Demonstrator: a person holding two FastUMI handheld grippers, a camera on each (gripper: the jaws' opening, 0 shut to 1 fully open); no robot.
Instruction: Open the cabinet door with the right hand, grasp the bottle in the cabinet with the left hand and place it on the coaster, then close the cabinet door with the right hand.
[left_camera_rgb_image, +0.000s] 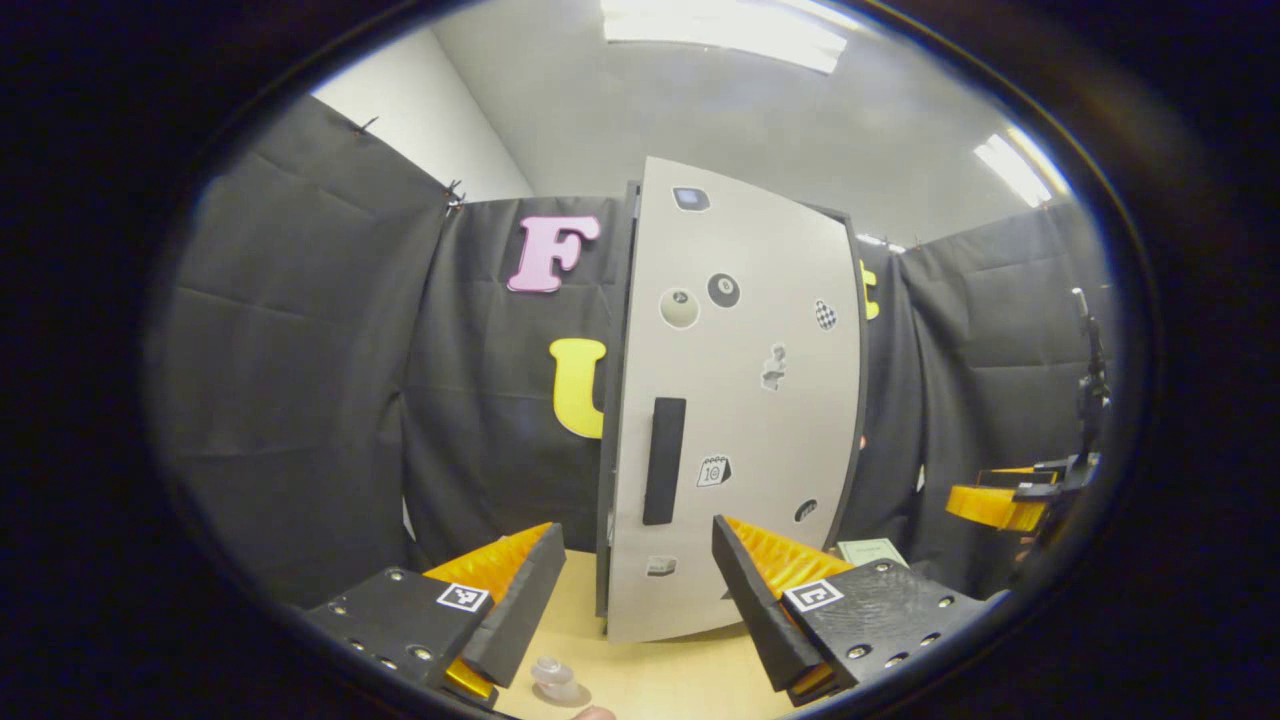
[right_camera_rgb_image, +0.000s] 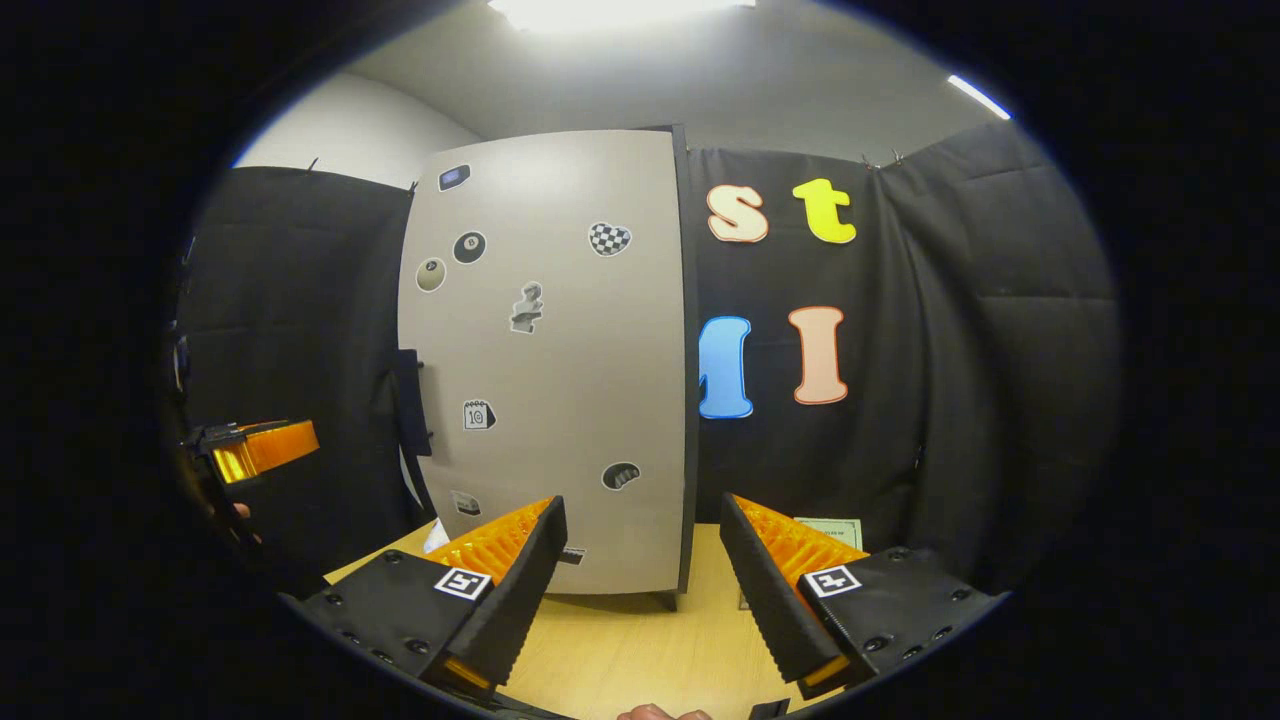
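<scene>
The tall cabinet stands on the wooden table with its grey, sticker-covered door (left_camera_rgb_image: 740, 400) shut; the bottle is hidden behind it. A black vertical handle (left_camera_rgb_image: 663, 460) sits on the door's left side, straight ahead of my open left gripper (left_camera_rgb_image: 637, 540), which holds nothing. In the right gripper view the same door (right_camera_rgb_image: 550, 360) faces me, with the handle (right_camera_rgb_image: 408, 400) at its left edge. My right gripper (right_camera_rgb_image: 642, 515) is open and empty, a little short of the door's lower part. A small clear round piece (left_camera_rgb_image: 553, 678) lies on the table by my left finger; whether it is the coaster is unclear.
A pale green card (right_camera_rgb_image: 830, 532) lies on the table (right_camera_rgb_image: 620, 650) right of the cabinet, also seen as a green card (left_camera_rgb_image: 870, 550). The other gripper's orange finger (left_camera_rgb_image: 990, 505) shows far right, and the left one (right_camera_rgb_image: 262, 448) far left. Black cloth walls close in the booth.
</scene>
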